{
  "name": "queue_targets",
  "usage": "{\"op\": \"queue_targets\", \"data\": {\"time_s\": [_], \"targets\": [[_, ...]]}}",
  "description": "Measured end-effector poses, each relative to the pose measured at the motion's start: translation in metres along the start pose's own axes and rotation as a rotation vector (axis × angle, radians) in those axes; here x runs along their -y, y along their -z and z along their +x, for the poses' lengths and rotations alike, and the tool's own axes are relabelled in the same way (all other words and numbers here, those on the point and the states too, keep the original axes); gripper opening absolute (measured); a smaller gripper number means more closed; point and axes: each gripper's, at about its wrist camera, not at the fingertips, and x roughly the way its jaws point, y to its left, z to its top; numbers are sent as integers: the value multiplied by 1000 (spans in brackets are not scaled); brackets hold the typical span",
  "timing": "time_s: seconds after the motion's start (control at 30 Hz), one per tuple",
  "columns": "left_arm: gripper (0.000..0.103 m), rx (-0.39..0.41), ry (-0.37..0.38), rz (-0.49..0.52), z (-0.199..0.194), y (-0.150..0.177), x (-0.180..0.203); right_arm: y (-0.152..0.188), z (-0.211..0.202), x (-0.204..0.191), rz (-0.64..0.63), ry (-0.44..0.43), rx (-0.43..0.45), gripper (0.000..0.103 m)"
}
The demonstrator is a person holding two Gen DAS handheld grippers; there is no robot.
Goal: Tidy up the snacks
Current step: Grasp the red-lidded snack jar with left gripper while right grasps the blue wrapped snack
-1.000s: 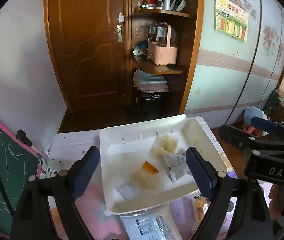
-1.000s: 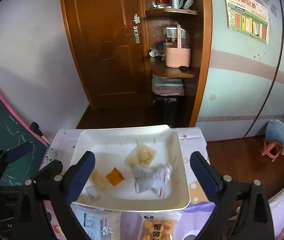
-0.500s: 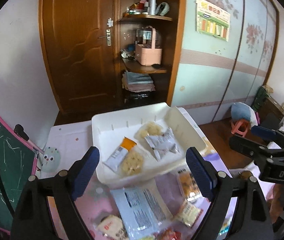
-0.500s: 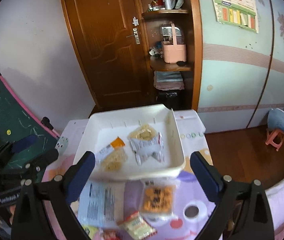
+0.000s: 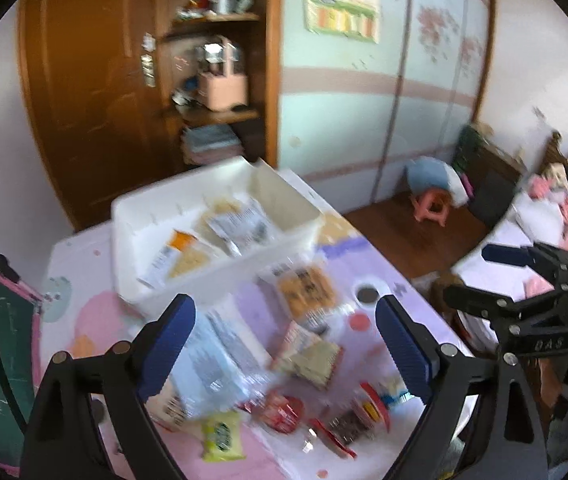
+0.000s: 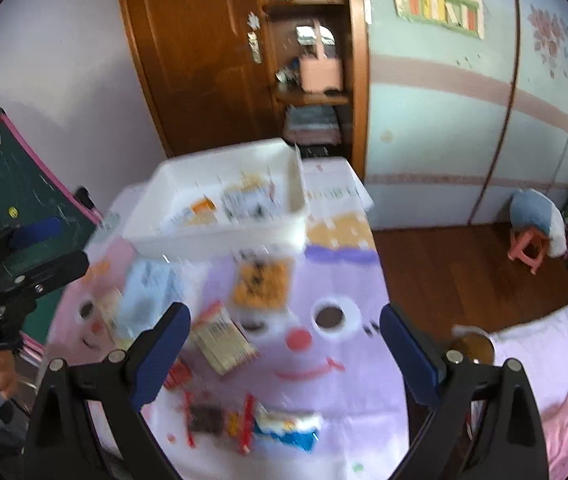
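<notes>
With both the left gripper and right gripper gaping wide and empty above the cartoon-print table, we judged the flat, crinkly orange-cracker packet beside the white plastic bin light but slippery, best pinched at its edge.

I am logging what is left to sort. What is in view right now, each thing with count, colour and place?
bin: one, white, far end of the table, several packets inside.
orange snack pack: one, on the cloth just in front of the bin.
pale blue bag: one, on the cloth, left of the orange snack pack.
beige box: one, middle of the cloth.
yellow-green packet: one, near edge.
red wrappers: several, near edge; blurred.
tablecloth: one, lilac and pink, cartoon face.
left tool: blue pads, open, empty.
right tool: blue pads, open, empty.
</notes>
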Motion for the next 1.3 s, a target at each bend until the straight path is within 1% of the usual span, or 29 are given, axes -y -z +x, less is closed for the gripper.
{"op": "queue_targets", "data": {"time_s": [0.1,0.13,0.2,0.33,0.43,0.53,0.7,0.8,1.0,1.17,1.23,1.27,1.3], "targets": [[91,-85,44,29,23,29,17,29,13,11,25,-10,-64,96],[91,-121,67,43,32,40,23,41,20,14,35,-7,-94,96],[91,-170,101,84,43,59,33,60,30,17,45,-4,-139,96],[91,-233,148,222,62,95,56,90,44,14,14,-8,-207,86],[91,-263,167,306,73,113,68,105,47,8,-57,-4,-221,83],[86,-290,181,348,83,123,73,113,47,7,-131,-3,-208,82],[68,-349,215,370,101,125,75,119,50,2,-257,-35,-188,82],[61,-388,231,363,112,128,73,121,57,-3,-359,-49,-197,82],[60,-429,285,337,119,130,66,123,76,-13,-514,-78,-224,82],[60,-486,336,287,124,129,57,124,92,-28,-683,-44,-211,82],[61,-507,354,285,125,130,56,125,99,-32,-724,-56,-225,82],[63,-516,359,286,125,130,56,126,103,-35,-739,-68,-238,82],[65,-526,361,290,125,131,57,127,106,-37,-751,-80,-249,77]]}}
